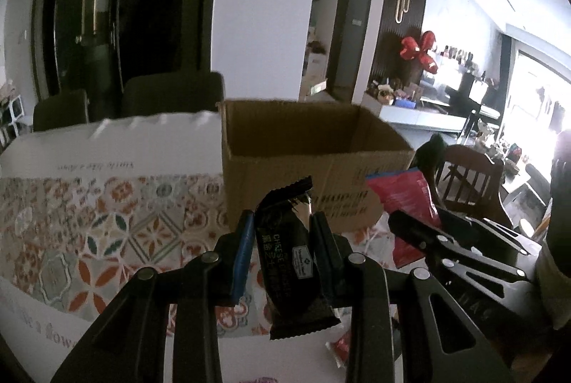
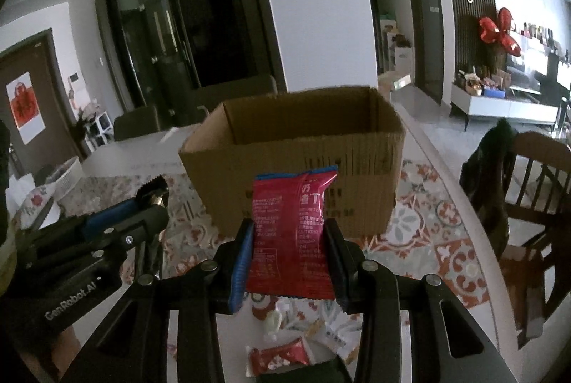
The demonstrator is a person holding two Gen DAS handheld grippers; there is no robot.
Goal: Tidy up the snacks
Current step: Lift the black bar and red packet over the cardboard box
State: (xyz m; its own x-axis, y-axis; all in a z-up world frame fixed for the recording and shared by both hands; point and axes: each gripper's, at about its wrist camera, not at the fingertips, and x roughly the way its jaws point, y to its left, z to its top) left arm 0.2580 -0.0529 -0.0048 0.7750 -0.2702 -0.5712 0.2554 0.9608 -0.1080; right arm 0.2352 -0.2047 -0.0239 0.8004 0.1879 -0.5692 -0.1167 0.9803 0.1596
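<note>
My left gripper [image 1: 282,229] is shut on a black cheese cracker packet [image 1: 289,251], held upright above the table. An open cardboard box [image 1: 307,147] stands just beyond it. My right gripper [image 2: 289,233] is shut on a red snack packet [image 2: 291,236], also held up in front of the cardboard box [image 2: 296,162]. In the left wrist view the right gripper [image 1: 410,226] shows at the right with the red packet [image 1: 403,194]. In the right wrist view the left gripper [image 2: 142,204] shows at the left with the black packet's [image 2: 155,190] tip.
A patterned tablecloth [image 1: 107,226] covers the table. Several small snack packets [image 2: 278,358] lie on it below the right gripper. A wooden chair [image 2: 535,190] with a dark garment stands at the right. Dark chairs [image 1: 171,94] stand behind the table.
</note>
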